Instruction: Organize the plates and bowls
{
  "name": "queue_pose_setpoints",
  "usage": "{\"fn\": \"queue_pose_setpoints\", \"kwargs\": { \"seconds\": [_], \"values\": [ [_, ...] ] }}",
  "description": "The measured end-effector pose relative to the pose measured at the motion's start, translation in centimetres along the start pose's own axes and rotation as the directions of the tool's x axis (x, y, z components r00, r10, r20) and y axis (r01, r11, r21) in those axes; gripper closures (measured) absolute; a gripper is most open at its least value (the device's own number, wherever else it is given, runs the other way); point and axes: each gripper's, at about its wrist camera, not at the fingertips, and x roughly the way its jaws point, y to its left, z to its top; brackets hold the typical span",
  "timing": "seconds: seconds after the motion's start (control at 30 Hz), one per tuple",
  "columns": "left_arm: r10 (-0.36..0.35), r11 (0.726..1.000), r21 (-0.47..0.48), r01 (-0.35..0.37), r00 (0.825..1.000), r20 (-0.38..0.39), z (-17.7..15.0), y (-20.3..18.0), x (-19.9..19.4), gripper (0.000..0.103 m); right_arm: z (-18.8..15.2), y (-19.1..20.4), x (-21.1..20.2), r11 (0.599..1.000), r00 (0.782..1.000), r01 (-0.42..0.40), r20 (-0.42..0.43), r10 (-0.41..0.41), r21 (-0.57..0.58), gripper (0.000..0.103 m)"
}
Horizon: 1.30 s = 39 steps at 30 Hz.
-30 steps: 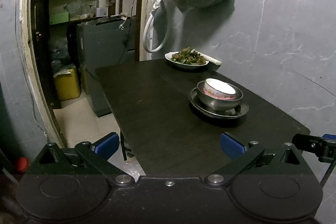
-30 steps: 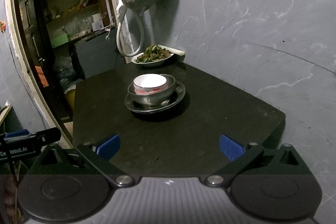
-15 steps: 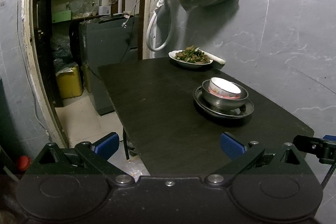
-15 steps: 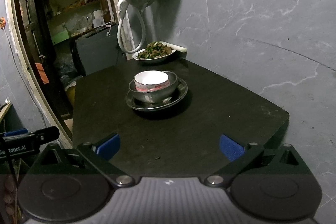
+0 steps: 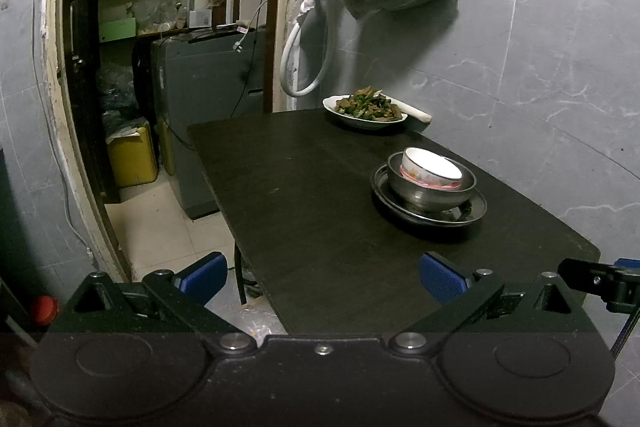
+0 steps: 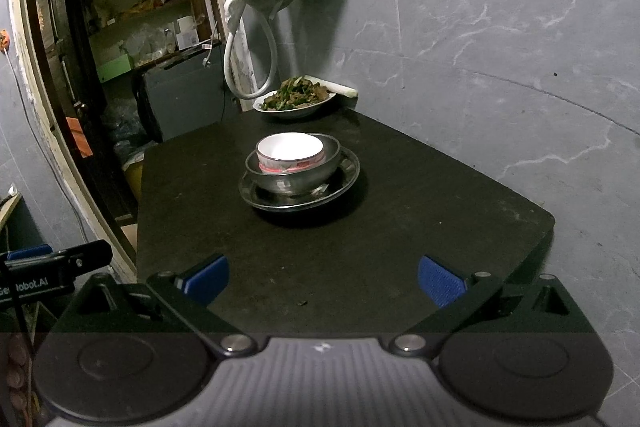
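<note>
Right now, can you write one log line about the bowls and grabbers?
left gripper: open, empty | right gripper: open, empty | white bowl in metal bowl on metal plate | table

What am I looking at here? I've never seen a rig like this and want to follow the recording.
No robot: a person holds a two-finger gripper in each hand, each with a camera looking along its fingers. One picture comes from the left gripper, one from the right gripper. Both are open and hold nothing. On the black table a white bowl sits in a metal bowl on a metal plate. Farther back stands a dish of food.
</note>
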Motion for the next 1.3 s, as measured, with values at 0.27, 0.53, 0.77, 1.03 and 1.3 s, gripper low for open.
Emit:
{"fn": "queue_pose_setpoints", "kwargs": {
  "seconds": [0.27,0.53,0.77,1.03,1.3],
  "values": [
    [0.0,1.0,-0.001,0.0,1.0,0.001,0.0,0.03,0.02,0.001,0.01,0.07,0.16,1.0,1.0,-0.001,-0.002,0.001,0.0,0.0],
    [0.001,1.0,0.0,-0.001,1.0,-0.001,-0.01,-0.03,-0.02,0.001,-0.14,0.05,0.37,1.0,1.0,-0.01,-0.003,0.01,0.006,0.0],
    [0.003,1.0,0.0,-0.003,1.0,0.0,-0.07,-0.07,-0.01,0.001,-0.16,-0.03,0.35,1.0,1.0,-0.012,-0.006,0.012,0.011,0.0],
    [0.004,1.0,0.001,-0.004,1.0,0.001,-0.08,-0.03,0.03,0.001,-0.22,-0.18,0.34,1.0,1.0,-0.013,-0.007,0.014,0.015,0.0],
    [0.004,1.0,0.001,-0.004,1.0,0.001,-0.08,-0.06,0.03,0.001,-0.25,-0.29,0.27,1.0,1.0,-0.013,-0.005,0.013,0.017,0.0]
  ]
}}
